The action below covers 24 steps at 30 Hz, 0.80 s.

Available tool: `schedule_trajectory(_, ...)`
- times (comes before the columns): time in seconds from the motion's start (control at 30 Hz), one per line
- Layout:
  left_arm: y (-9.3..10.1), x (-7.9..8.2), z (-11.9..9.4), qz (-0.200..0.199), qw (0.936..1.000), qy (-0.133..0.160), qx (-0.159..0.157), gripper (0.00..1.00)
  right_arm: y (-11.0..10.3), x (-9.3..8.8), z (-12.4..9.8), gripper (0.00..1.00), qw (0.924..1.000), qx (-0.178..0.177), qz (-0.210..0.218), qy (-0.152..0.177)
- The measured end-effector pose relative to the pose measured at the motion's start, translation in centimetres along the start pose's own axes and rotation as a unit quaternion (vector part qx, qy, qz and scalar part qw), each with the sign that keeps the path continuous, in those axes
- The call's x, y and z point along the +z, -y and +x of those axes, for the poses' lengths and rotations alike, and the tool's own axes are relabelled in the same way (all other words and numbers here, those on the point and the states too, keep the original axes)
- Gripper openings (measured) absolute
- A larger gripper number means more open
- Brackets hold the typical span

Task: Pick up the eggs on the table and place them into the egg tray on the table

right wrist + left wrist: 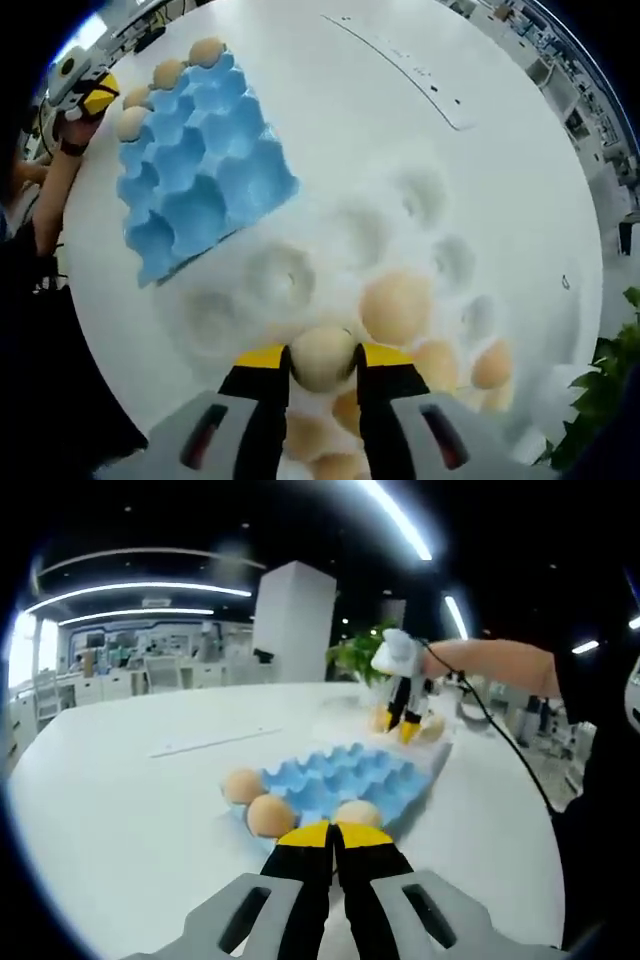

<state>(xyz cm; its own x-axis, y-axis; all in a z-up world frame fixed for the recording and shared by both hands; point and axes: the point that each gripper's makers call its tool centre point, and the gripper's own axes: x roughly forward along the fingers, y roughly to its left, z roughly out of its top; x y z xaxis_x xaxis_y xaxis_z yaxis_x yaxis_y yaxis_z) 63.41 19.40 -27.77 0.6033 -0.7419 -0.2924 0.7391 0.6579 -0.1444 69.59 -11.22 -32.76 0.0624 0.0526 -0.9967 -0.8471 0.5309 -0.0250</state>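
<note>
Egg point(322, 357) pinched in right gripper point(322, 368) over clear tray point(400, 250) on bench point(400, 110), needing gentle level carry to blue egg tray point(200, 170), empty cup, no squeeze; left gripper point(334, 832) closed empty beside it.

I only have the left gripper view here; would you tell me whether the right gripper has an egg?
Observer: Yes. In the right gripper view, the right gripper is shut on an egg.
Operator: Thank you. What lies under it?
Observer: A clear tray, with more eggs sitting in its cups.
Operator: And is there room in the blue one?
Observer: From above, the blue egg tray has eggs along just the edge nearest the left gripper; its other cups are empty.
</note>
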Motion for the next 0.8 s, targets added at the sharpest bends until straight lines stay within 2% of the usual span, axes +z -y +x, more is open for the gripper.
schedule_trajectory(0.3,0.1,-0.3,0.1,-0.001,1.0,-0.002,0.0,0.0,-0.2,-0.5,0.1,0.28,0.9996,0.028,0.005,0.001)
schedule_trajectory(0.47,0.4,-0.3,0.1,-0.002,1.0,-0.001,-0.003,0.0,-0.4,-0.7,0.1,0.28,0.9987,0.049,0.006,0.016)
schedule_trajectory(0.7,0.6,-0.3,0.2,-0.006,1.0,0.003,-0.005,0.0,-0.6,-0.7,0.1,0.28,0.9989,0.043,0.013,0.015)
schedule_trajectory(0.8,1.3,-0.2,0.1,-0.003,1.0,0.005,-0.006,0.0,-0.6,-0.7,0.1,0.28,0.999,0.039,0.012,0.016)
